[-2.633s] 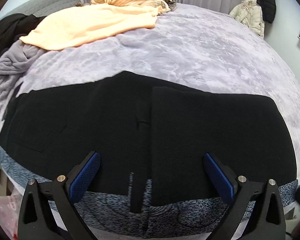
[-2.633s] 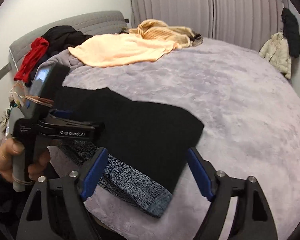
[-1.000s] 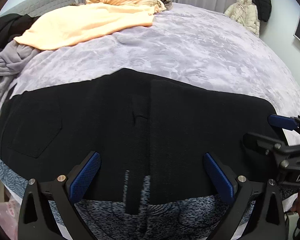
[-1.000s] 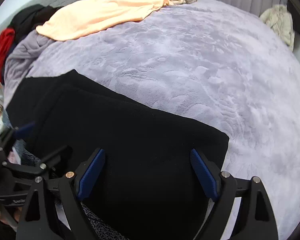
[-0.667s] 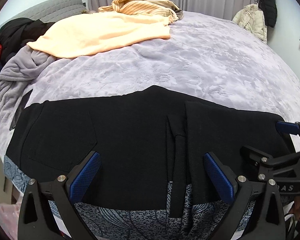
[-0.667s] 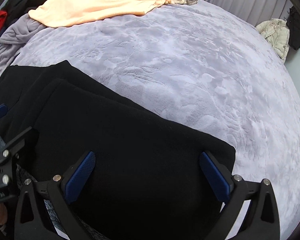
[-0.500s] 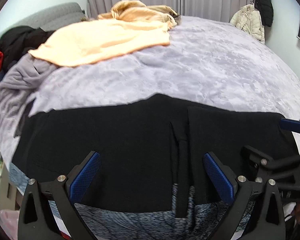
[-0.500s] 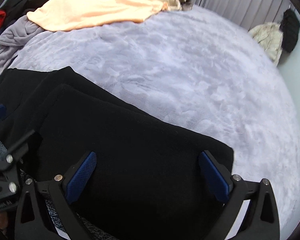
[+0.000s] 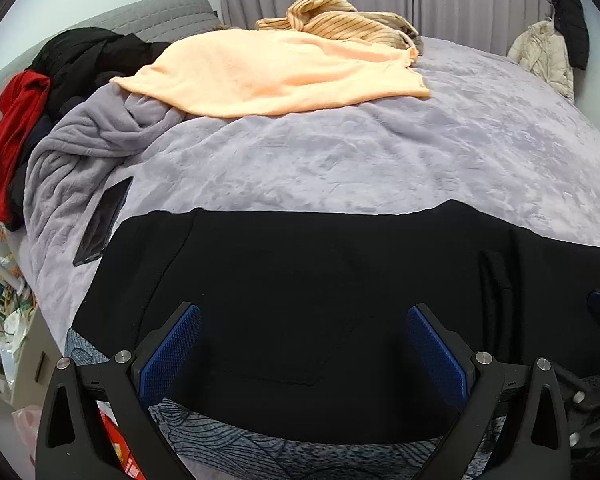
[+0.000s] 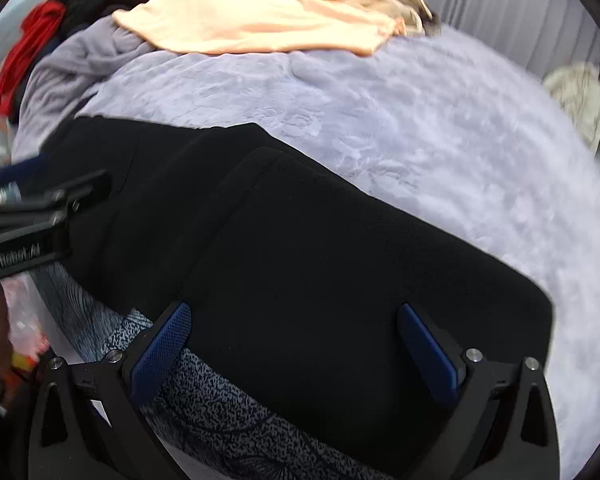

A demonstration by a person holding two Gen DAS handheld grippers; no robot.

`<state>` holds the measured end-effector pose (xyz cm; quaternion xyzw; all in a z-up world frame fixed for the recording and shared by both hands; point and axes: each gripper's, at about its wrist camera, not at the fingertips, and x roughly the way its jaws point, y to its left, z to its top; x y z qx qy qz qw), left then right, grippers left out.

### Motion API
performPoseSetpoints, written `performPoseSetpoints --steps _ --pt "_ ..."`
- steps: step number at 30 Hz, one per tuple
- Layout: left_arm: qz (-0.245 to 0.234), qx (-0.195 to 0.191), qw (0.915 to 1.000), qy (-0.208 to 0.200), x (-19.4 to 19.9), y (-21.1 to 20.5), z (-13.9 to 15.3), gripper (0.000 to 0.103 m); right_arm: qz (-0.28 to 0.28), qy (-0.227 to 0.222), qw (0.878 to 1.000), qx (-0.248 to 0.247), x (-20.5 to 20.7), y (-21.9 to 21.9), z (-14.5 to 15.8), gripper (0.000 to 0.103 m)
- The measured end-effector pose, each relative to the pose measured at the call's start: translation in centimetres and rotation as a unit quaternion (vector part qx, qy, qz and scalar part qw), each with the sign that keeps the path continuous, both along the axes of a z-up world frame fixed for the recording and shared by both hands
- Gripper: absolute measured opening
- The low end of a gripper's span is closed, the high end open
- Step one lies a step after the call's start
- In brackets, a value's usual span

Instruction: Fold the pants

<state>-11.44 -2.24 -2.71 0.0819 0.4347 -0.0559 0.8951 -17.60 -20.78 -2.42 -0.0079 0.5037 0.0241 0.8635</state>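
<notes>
**Both grippers wide above the black pants at the near edge of the bed**

In my left wrist view, a red garment (image 9: pixel 14 148) and a heap of black clothes (image 9: pixel 88 56) hang at the far left by the grey headboard (image 9: pixel 168 16). A dark phone (image 9: pixel 104 220) lies on the lilac blanket (image 9: pixel 380 152), just off the left end of the pants. Upper centre I see a peach blanket (image 9: pixel 284 76) with a tan striped garment (image 9: pixel 340 20) behind it, and a pale jacket (image 9: pixel 548 56) hangs at the upper right.

The black pants (image 9: pixel 320 292) stretch flat across the lower half of the frame, along the bed's near edge, over a speckled blue-grey cloth (image 9: pixel 260 452). My left gripper (image 9: pixel 304 348) stands wide above them; its blue pads (image 9: pixel 168 348) press on nothing.

In my right wrist view, which is blurred, the left gripper (image 10: pixel 40 216) shows at the left edge. The pants (image 10: pixel 340 264) run from centre left to lower right, a folded layer on top. My right gripper (image 10: pixel 296 352) has just been opening and stands at full spread over that layer, with cloth beneath the gap but nothing gripped.
</notes>
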Motion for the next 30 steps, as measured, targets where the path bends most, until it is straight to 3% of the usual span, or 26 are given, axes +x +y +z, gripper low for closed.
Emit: performPoseSetpoints --steps 3,8,11,12,14,16,19,21,24,26,28,30 --pt "0.015 -0.003 0.9999 0.005 0.4 1.1 -0.3 0.103 0.001 0.002 1.000 0.009 0.7 0.1 0.5 0.103" --pt "0.029 0.001 0.9996 0.002 1.0 2.4 -0.4 0.103 0.050 -0.042 0.997 0.040 -0.7 1.9 3.0 0.103" --pt "0.036 -0.001 0.9992 0.016 1.5 3.2 -1.1 0.103 0.091 0.008 0.995 0.038 0.3 4.0 0.4 0.103" --pt "0.035 0.001 0.9991 0.024 1.7 3.4 -1.6 0.103 0.101 0.030 0.994 0.010 0.6 4.9 -1.1 0.103" --pt "0.031 0.000 0.9990 0.032 1.9 4.1 -2.3 0.103 0.123 0.010 0.991 -0.053 0.2 6.6 -1.3 0.103" --pt "0.021 -0.022 0.9990 0.033 1.9 5.4 -2.0 0.103 0.150 0.005 0.987 -0.056 -0.2 7.5 -0.3 0.103" --pt "0.010 -0.106 0.9934 0.042 1.8 7.8 -0.7 0.103 0.209 -0.015 0.977 -0.035 -0.6 8.9 1.9 0.103" --pt "0.047 -0.109 0.9923 0.032 1.6 9.3 0.1 0.103 0.240 -0.010 0.970 -0.038 0.1 9.7 2.4 0.103" --pt "0.057 -0.156 0.9854 0.040 1.6 12.0 0.9 0.103 0.273 0.015 0.961 -0.031 2.4 10.8 2.3 0.103" --pt "0.078 -0.149 0.9849 0.042 1.8 13.6 0.7 0.103 0.299 0.041 0.953 -0.016 4.3 11.7 1.9 0.103" --pt "0.110 -0.107 0.9867 0.054 2.4 14.9 -0.6 0.103 0.325 0.063 0.944 -0.008 5.7 12.6 1.4 0.103" --pt "0.127 -0.109 0.9833 0.071 2.7 16.1 -2.0 0.103 0.337 0.078 0.938 -0.011 8.0 13.2 0.6 0.103"
